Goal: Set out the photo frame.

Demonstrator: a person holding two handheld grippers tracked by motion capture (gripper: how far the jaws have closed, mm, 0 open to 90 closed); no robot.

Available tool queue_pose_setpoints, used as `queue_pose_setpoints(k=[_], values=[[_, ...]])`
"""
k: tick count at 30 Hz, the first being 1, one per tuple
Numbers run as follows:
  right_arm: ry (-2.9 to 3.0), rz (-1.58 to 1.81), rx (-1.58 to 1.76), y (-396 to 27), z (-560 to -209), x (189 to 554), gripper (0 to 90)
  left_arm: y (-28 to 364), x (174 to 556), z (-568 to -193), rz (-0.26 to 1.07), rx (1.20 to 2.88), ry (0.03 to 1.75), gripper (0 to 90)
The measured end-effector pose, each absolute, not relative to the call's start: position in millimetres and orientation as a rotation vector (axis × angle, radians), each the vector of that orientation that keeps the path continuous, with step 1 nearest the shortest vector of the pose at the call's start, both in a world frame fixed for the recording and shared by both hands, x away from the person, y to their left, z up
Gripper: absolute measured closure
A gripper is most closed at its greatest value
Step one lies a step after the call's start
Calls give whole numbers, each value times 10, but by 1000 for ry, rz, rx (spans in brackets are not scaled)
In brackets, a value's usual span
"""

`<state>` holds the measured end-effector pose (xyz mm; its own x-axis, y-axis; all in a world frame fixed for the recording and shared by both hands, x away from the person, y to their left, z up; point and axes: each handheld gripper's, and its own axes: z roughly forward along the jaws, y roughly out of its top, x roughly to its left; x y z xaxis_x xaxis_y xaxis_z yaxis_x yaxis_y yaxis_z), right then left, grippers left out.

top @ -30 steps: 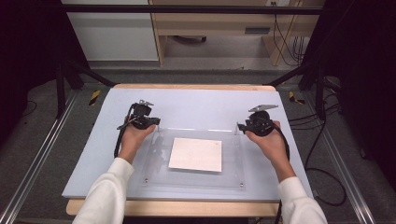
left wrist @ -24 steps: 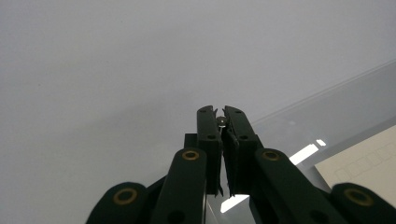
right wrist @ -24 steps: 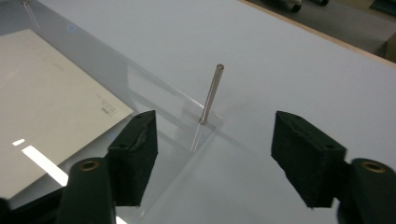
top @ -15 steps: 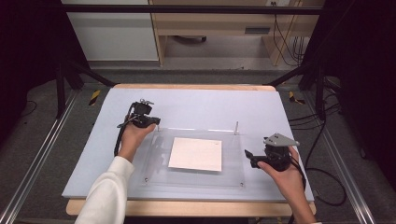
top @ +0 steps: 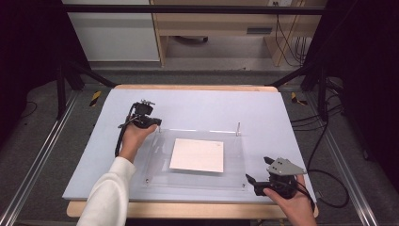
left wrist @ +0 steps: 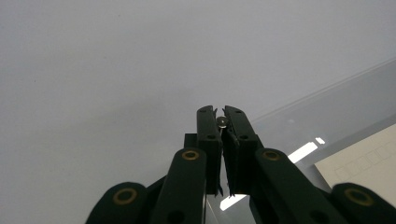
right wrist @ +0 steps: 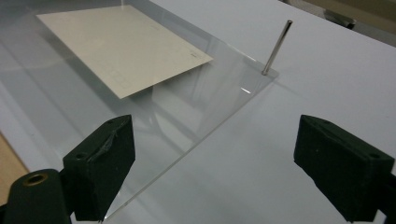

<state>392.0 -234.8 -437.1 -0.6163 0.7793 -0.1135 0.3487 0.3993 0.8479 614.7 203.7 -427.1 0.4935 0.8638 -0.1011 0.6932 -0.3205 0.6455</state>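
High view: right tool (top: 258,182), jaws just opened w/ nothing between, sits beside sheet (top: 195,176) near corner; upright pin (top: 238,128) ahead; left tool (top: 151,123) clenched on far-left pin (left wrist: 223,122).

You are working in a lab or test room set up for recording. Your bench (top: 197,106) wears a plain pale-blue mat and stands inside a black metal frame (top: 70,77). Loose cables (top: 324,136) trail over the grey floor (top: 42,141), yellow-black hazard tape (top: 95,98) marks it, and bare wooden furniture (top: 216,28) lines the back.
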Motion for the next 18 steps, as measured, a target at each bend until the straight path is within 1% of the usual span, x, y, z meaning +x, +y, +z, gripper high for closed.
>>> queue_pose_setpoints(k=[9,18], values=[[2243,1167,834,-2215,-4399,3776,116,2041,6189,-4270,321,2109,1280,851],[2324,1037,716,-2073,-4546,3763,139,2044,6216,-4274,302,2108,1290,851]])
